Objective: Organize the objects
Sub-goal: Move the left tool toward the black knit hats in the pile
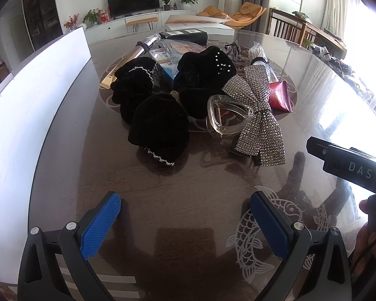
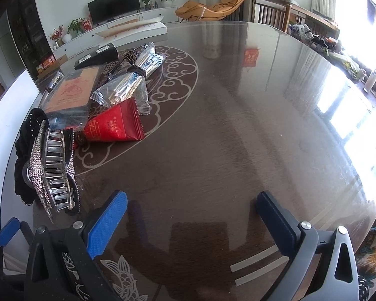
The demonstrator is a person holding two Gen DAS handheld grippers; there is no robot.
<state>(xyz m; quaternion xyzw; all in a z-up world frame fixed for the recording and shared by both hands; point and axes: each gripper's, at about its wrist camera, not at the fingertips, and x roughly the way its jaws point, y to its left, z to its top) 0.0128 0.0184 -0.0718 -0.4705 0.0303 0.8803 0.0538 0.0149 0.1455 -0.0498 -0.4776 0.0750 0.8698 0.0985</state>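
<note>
Plenty of open room on the near and right side of the round dark wood table with the glass top [image 2: 238, 115]; the clutter sits bunched toward the left-centre, with a white board [image 1: 37, 105] standing just past the table's left edge.

Left gripper [image 1: 185, 215] has its blue pads spread wide, nothing between them, over bare tabletop. Right gripper [image 2: 191, 215] is the same, spread wide and empty, facing clear table.

In the pile: three black velvet scrunchies [image 1: 160, 125], a clear plastic claw clip [image 1: 228, 118] touching a rhinestone-covered silver bow clip [image 1: 255, 118]. The bow's long axis runs near-to-far in the left view, near end pointing roughly at the right gripper's body [image 1: 348, 168]. A red triangular foil packet [image 2: 115, 125] lies just behind it, maybe touching, hard to say.
</note>
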